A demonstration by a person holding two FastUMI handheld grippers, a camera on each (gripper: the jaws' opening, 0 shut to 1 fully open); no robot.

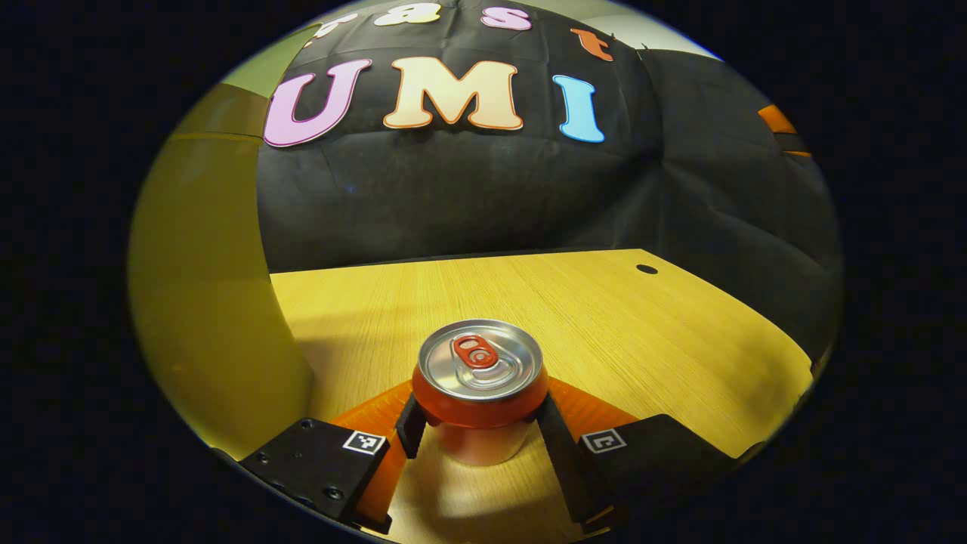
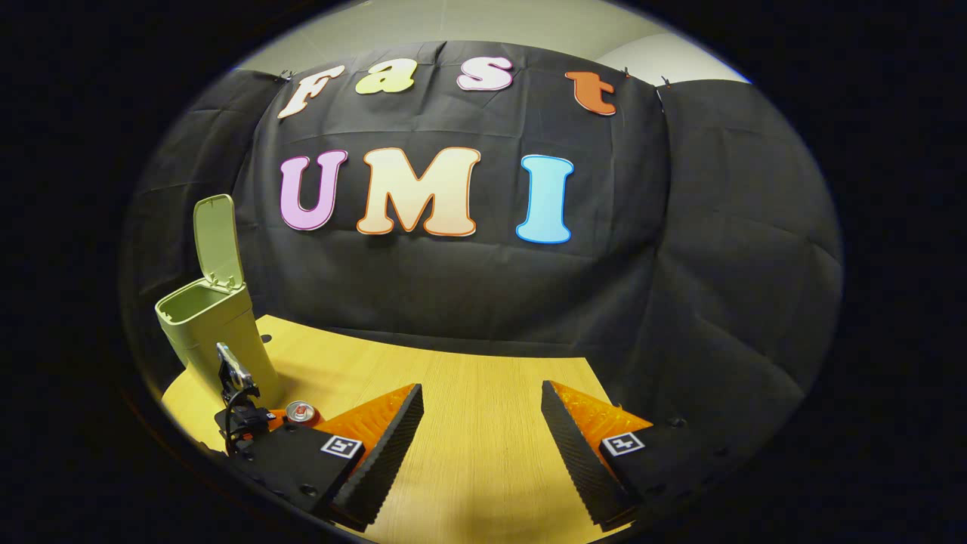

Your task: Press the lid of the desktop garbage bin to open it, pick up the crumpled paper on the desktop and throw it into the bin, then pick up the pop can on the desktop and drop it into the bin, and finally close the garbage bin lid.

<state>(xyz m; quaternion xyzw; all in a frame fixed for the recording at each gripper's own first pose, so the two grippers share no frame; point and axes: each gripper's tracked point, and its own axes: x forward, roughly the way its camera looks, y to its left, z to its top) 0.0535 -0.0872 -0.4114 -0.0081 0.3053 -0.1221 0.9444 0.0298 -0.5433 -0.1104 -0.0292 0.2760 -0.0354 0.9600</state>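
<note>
Now, in the left gripper view the garbage bin (image 1: pixel 204 302) fills the left edge, and beside it the pop can (image 1: pixel 481 385) stands upright on the table (image 1: pixel 642 332), pinched on both sides by the left gripper (image 1: pixel 480 431). In the right gripper view the bin's lid (image 2: pixel 217 240) stands up, the can sits near its foot, and the right gripper (image 2: pixel 482 412) is spread wide over bare table, holding nothing.

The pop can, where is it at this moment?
In the left gripper view the pop can stands upright on the desk, between the left gripper fingers, with the bin to its left.
</note>
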